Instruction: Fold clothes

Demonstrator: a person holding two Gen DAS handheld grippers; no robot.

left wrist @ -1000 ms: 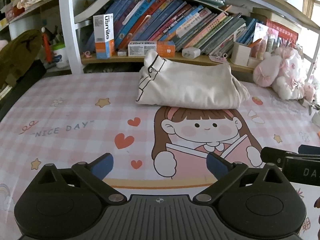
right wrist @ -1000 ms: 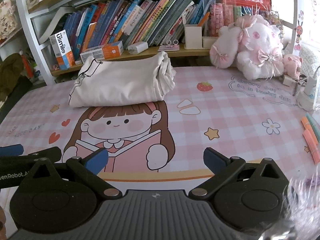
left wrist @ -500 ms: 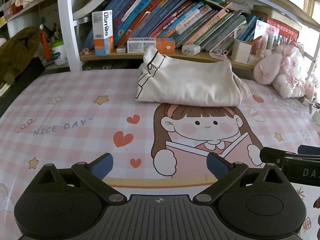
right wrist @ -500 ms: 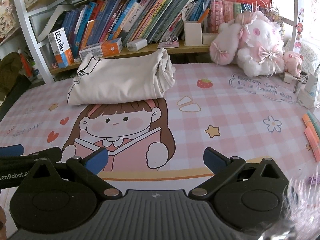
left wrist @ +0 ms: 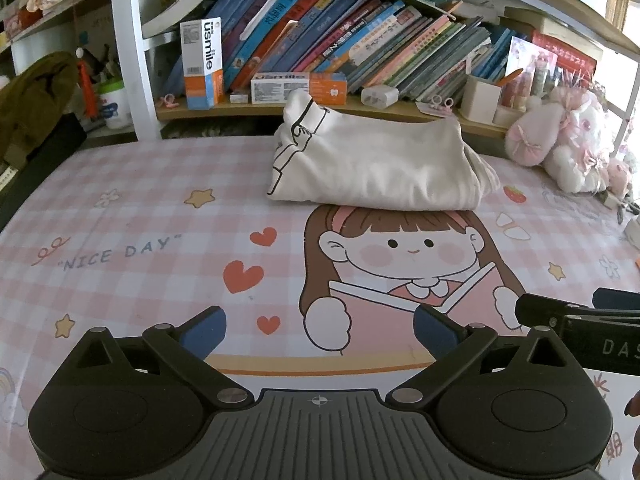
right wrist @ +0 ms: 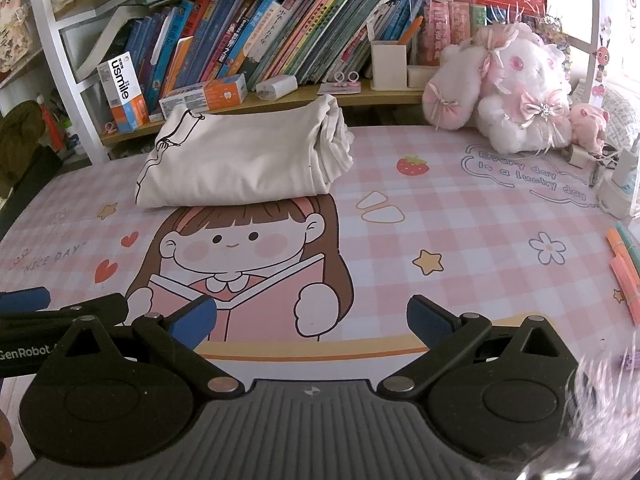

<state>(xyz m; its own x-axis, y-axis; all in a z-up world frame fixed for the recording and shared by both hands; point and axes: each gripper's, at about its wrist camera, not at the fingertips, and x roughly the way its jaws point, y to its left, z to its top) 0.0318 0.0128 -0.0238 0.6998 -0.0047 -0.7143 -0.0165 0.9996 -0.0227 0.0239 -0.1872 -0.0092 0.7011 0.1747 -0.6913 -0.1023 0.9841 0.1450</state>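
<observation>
A pink checked desk mat printed with a cartoon girl reading fills the surface. Behind it, a wooden shelf holds a leaning row of colourful books and a white and orange usmile box. A fluffy pink plush toy sits on the right, near what may be orange pens.

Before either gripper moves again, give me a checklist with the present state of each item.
1. Left gripper open, holding nothing: ok.
2. Right gripper open, holding nothing: ok.
3. Cream garment folded into a compact bundle on the pink mat: ok.
4. Garment apart from both grippers: ok.
5. Garment apart from the plush toy: ok.
6. Folds underneath neat: cannot tell.
</observation>
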